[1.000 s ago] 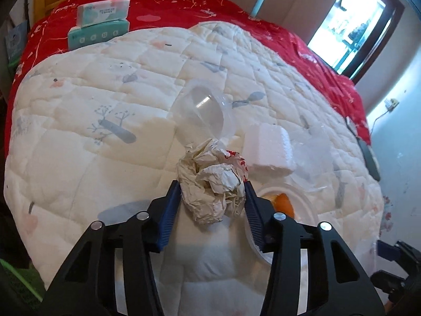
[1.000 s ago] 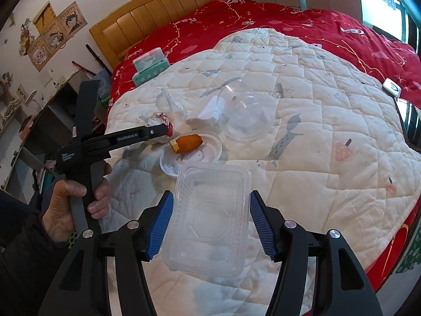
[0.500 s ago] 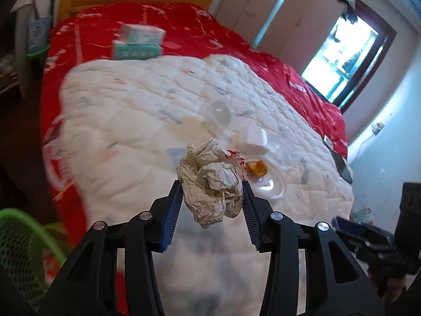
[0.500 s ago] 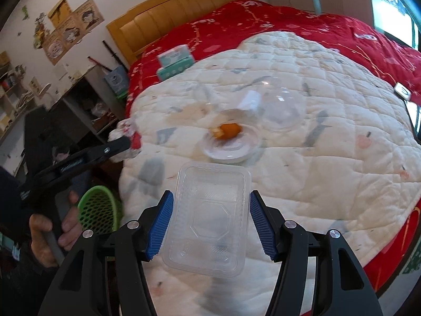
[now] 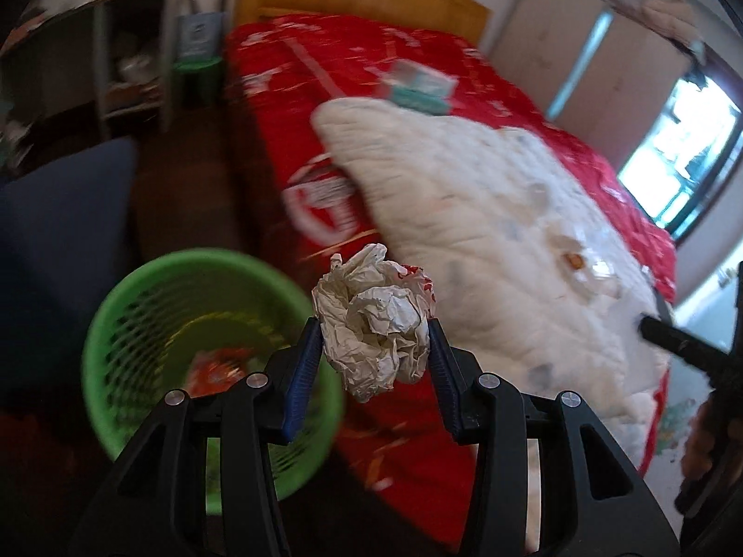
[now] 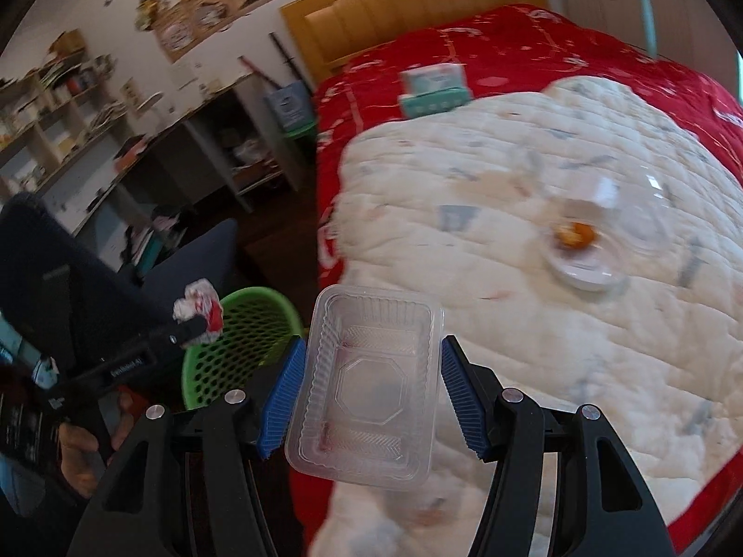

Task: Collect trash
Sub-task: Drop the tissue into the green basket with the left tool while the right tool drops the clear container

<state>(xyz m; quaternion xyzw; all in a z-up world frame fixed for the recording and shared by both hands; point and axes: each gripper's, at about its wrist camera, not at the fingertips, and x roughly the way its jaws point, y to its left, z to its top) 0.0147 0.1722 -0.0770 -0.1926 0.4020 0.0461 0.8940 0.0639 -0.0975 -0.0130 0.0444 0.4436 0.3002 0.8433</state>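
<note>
Risk noted first: left tongs (image 5: 374, 341) clamped on crumpled paper wad (image 5: 375, 320), carried beside and above green mesh basket (image 5: 185, 352), not yet squarely over its mouth. Released here, wad likely to strike the rim or land on the floor between basket and red bedspread (image 5: 371, 106). Wad light and springy; could also cling to one pad on release.

Second risk: right tongs (image 6: 371, 394) closed on clear plastic tray (image 6: 371, 390), gripped across its short sides, tray sticking out well past the fingertips. Thin walls liable to flex and slip if squeezed unevenly or knocked against the basket rim. Tray looks broad against the basket mouth; tilting probably needed for it to drop in.

Third risk: both tongs heading for the same basket (image 6: 241, 348); collision between them possible if brought in together. In the right wrist view, left tongs (image 6: 197, 320) already at the basket rim, with the tray just beside it.

Position of trash: wad held between the left pads, bulging forward of them. Tray held between the right pads, above the edge of the white quilt (image 6: 534, 278). Remaining litter on the quilt, well apart from both tongs: small dish with orange scrap (image 6: 580, 255) and a clear dome lid (image 6: 650, 213). Picture blurred; finer detail not readable.
</note>
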